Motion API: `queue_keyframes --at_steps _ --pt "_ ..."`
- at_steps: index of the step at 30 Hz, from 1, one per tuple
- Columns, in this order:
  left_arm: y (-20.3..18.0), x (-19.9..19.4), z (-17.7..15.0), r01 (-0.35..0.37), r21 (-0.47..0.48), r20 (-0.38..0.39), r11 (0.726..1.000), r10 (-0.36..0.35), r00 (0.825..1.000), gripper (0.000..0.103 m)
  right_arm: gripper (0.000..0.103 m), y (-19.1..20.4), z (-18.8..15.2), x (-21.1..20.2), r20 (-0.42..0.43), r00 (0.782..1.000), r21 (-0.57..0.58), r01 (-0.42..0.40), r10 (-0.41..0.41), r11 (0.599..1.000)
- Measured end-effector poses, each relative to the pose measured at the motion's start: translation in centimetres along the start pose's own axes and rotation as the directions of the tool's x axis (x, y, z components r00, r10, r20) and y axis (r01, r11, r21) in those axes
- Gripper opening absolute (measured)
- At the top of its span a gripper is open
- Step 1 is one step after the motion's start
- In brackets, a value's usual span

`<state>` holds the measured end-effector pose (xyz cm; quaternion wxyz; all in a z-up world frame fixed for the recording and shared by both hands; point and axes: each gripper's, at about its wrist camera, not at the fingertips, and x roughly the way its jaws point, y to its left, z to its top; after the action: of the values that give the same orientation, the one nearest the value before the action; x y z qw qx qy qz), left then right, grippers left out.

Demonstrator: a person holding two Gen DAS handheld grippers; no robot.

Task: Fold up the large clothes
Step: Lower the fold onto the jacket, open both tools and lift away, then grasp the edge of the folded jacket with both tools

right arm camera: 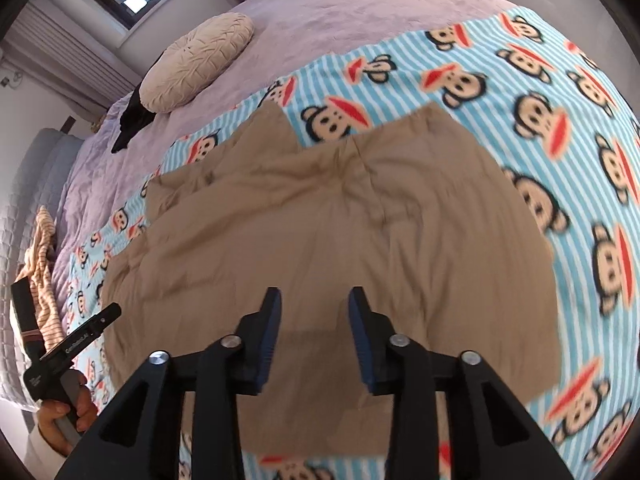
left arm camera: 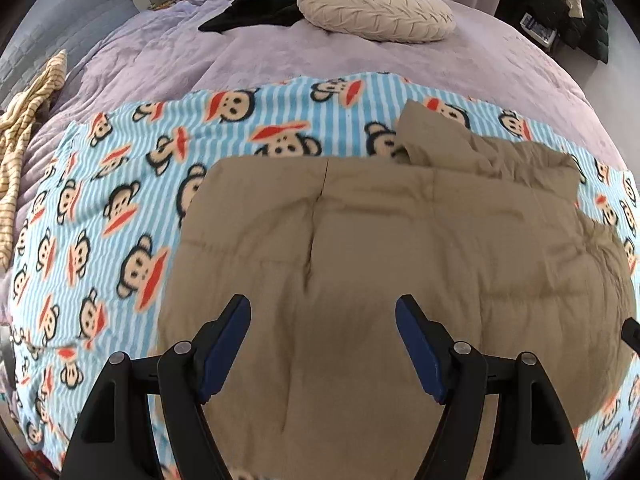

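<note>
Our left hand-held gripper [left arm camera: 323, 312] hovers over the near part of the tan jacket [left arm camera: 400, 264], its blue pads [left arm camera: 416, 348] spread wide with nothing between them. Our right hand-held gripper [right arm camera: 313, 304] also hangs above the jacket's near edge, fingers parted more narrowly and pinching nothing. In the right wrist view the left hand [right arm camera: 68, 412] shows at the near left, wrapped round its tool's handle.

The jacket lies flattened on a striped monkey blanket [left arm camera: 100, 216], spreading away from both tools; a sleeve or flap [left arm camera: 432, 136] is bunched up at its far right corner. The blanket covers the near part of a lilac bed [left arm camera: 160, 56]. Farther off on the bed rest a round beige cushion [left arm camera: 376, 8] and a black garment [left arm camera: 264, 4] touching it. A striped yellow cloth [left arm camera: 24, 120] lies at the bed's left edge.
</note>
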<state>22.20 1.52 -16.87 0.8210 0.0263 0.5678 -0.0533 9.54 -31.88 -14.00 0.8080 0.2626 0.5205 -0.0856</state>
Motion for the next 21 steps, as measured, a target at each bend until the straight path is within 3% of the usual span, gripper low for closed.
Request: queue_keyframes --at_steps 3,5,11,12,13,15,21 --pt "0.5 -1.0 -1.3 0.007 -0.001 -0.012 1.0 -0.007 1.0 0.076 0.045 0.1 -2.0 -1.3 -0.003 1.0 0.012 0.0 0.0 1.0" --pt "0.7 -1.7 -2.2 0.005 0.003 -0.016 1.0 -0.005 1.0 0.076 0.054 -0.1 -3.6 -2.1 -0.012 1.0 0.031 0.0 0.0 1.0" --pt "1.9 -3.3 -5.7 0.022 -0.015 -0.043 1.0 -0.023 0.999 0.076 0.055 -1.1 -7.5 -3.2 -0.057 0.998 0.082 0.005 0.0 0.997" --pt "2.1 -3.4 -6.4 0.03 -0.02 -0.052 0.999 -0.031 0.998 0.078 0.055 -1.2 -8.1 -3.4 -0.064 0.998 0.089 0.006 0.0 0.996" --pt "2.2 -3.6 -7.2 0.035 -0.023 -0.06 0.999 -0.036 0.998 0.091 0.055 -1.4 -8.7 -3.5 -0.071 0.997 0.096 0.008 -0.001 0.995" --pt "2.3 -4.0 -8.8 0.03 -0.024 -0.057 0.999 -0.031 0.998 0.103 0.058 -1.7 -9.8 -3.7 -0.087 0.996 0.11 0.012 -0.002 0.994" --pt "1.9 -3.7 -12.9 0.057 -0.008 -0.121 0.998 -0.058 0.991 0.103 0.059 -2.3 -12.4 -4.0 -0.132 0.991 0.123 0.007 0.009 0.992"
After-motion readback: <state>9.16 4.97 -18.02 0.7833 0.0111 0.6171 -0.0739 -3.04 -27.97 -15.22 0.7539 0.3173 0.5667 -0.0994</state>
